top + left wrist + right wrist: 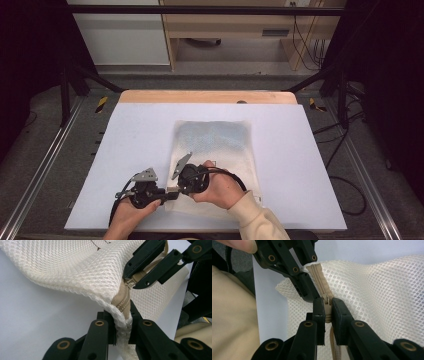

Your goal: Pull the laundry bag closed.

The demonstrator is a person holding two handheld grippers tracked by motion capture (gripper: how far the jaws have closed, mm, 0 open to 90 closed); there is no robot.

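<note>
Saw a cream mesh bag [215, 145] lying on the white sheet [140, 130], most of it flat and stretching away beyond both grippers. Noticed its near corner lifted off the sheet, between the two pairs of jaws.

Found the left gripper [122, 322] closed tight on the edge of the bag, right at the end of the beige zipper [123, 301]. Had the mesh and the zipper tape pressed together between its jaws, with no gap left.

Found the right gripper [327, 307] closed as well, on the small slider [326, 301] of the same zipper. Kept its jaws almost together, with only the slider between them.

Met nearly tip to tip, very near but just apart. Pointed towards each other along the zipper line, the slider a little beyond the left jaws. Between the two grips, saw a short piece of closed zipper, bent upward.

From above, saw the left hand [127, 212] around the left gripper and the right hand [220, 187], in a cream sleeve, around the right one, both at the near edge of the bag.
</note>
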